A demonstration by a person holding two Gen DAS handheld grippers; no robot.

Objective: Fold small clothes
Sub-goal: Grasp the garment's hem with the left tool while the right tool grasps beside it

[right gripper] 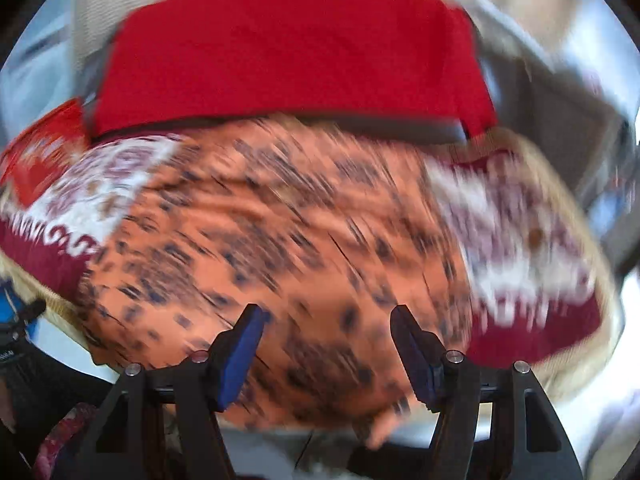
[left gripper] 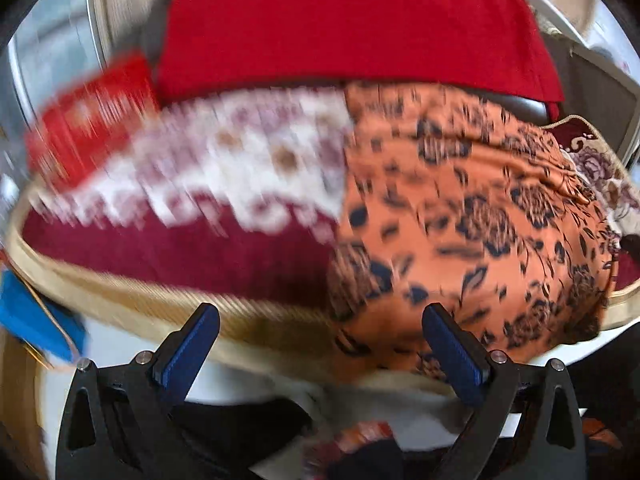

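Orange garment (left gripper: 472,216) w/ dark floral print, rumpled, ahead of both jaws; left gripper (left gripper: 320,320) & right gripper (right gripper: 326,322) wide apart, holding nothing.

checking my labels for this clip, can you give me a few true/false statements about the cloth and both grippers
1. The orange floral cloth lies on a maroon and white patterned cover. True.
2. The left gripper is shut on the orange cloth. False: its jaws stand apart with nothing between them.
3. A plain red cloth lies beyond the orange one. True.
4. The right gripper faces a blue towel. False: it is open and faces the orange floral cloth.
5. The orange cloth is plain, without pattern. False: it carries dark flower and leaf prints.
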